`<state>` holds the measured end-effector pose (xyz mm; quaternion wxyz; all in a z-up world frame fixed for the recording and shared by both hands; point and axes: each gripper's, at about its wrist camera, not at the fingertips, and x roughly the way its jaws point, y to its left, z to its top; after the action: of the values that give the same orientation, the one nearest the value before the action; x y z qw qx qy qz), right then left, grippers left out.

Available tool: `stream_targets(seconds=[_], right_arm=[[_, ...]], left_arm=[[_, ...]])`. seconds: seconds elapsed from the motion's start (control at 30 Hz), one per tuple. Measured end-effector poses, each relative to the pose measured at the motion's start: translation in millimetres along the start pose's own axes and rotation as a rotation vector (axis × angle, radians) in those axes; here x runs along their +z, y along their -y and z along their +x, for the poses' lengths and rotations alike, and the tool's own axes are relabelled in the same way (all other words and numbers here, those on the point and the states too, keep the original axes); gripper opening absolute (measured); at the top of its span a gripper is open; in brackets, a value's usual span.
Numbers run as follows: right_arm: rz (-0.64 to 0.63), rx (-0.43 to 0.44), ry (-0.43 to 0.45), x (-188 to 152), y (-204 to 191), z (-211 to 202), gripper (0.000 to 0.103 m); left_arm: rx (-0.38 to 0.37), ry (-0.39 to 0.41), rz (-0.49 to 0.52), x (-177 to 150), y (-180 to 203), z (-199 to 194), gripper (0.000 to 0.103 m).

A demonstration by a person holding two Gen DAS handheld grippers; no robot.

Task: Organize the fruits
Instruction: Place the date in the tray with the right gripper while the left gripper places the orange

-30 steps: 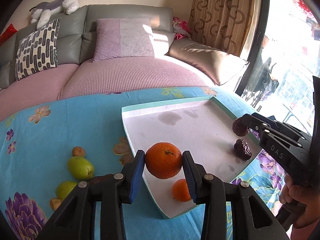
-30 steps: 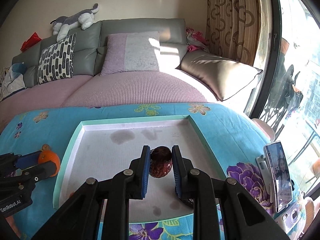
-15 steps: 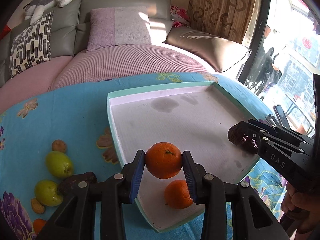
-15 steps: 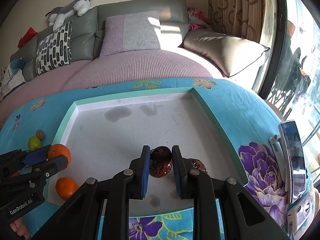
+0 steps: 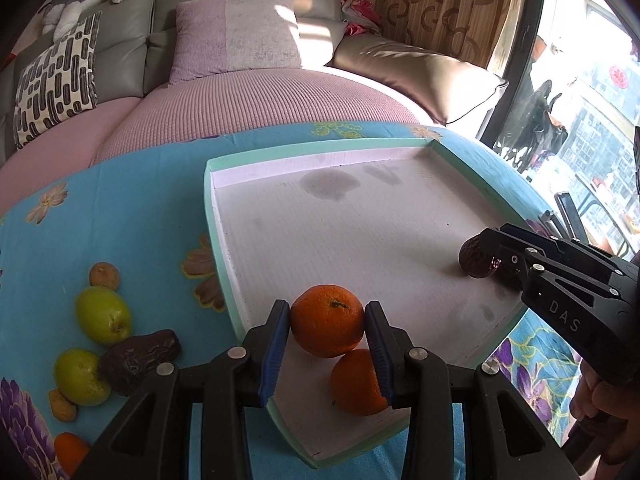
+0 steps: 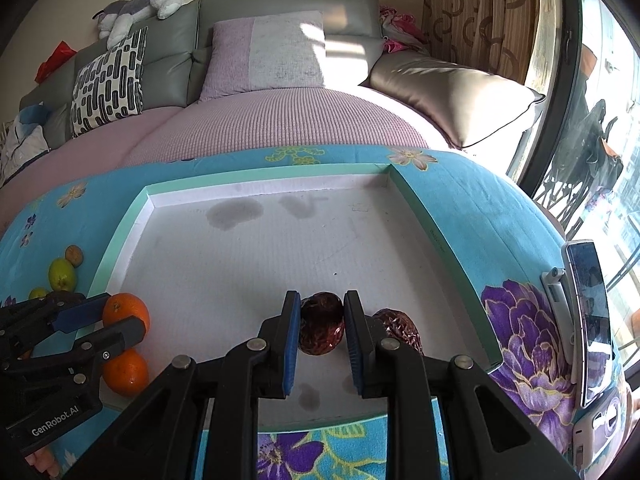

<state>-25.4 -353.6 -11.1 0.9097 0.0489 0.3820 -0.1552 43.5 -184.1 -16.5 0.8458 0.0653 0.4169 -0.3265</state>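
**Over the tray, both hands full**

Over the near left corner of the tray (image 5: 224,240), my left gripper (image 5: 327,326) is clamped on an orange (image 5: 327,320), blue pads pressed against both its sides. Right beneath and slightly right of it, a second orange (image 5: 356,384) sits on the tray's white floor, close to the near rim. From the right wrist view these two oranges appear stacked one above the other at the tray's left edge, the upper one pinched between my fingers.

Across on the right side of the tray, my right gripper (image 6: 322,324) grips a dark red dried date (image 6: 321,328), wrinkled and glossy, pads tight on both flanks. It looks low over the tray floor; whether it touches I cannot tell. Just to its right lies another date (image 6: 400,330), resting on the tray near the right wall.

Out on the blue flowered tablecloth (image 5: 120,208), left of the tray, the unsorted pile waits: two green fruits (image 5: 103,320), a dark brown date (image 5: 138,360) lying against the nearer one, a small brown fruit (image 5: 104,275) farther back, and a sliver of another orange (image 5: 70,452) at the bottom edge.

Off to the right of the tray, a phone (image 6: 592,320) stands propped on the cloth.
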Motion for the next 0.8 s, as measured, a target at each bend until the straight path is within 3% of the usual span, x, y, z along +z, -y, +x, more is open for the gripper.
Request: stream_targets(seconds=[0.13,0.23,0.53,0.8], right_arm=[[-0.001,-0.003,0.003,0.5,-0.4,-0.8,0.023],[-0.002,-0.002,0.019,2.0,-0.3,-3.9,0.023],[-0.008,-0.003,0.073,8.8,-0.6,-22.3,0.024],[-0.017,-0.009,0.064,7.6,-2.6,-21.0,0.024]], left_arm=[[0.0,-0.002,0.001,1.5,0.7,0.8,0.043],[0.0,0.012,0.008,3.1,2.1,-3.7,0.057],[0.025,0.074,0.0,11.8,-3.7,-34.0,0.057],[0.113,0.083,-0.09,11.1,-36.0,-46.9,0.057]])
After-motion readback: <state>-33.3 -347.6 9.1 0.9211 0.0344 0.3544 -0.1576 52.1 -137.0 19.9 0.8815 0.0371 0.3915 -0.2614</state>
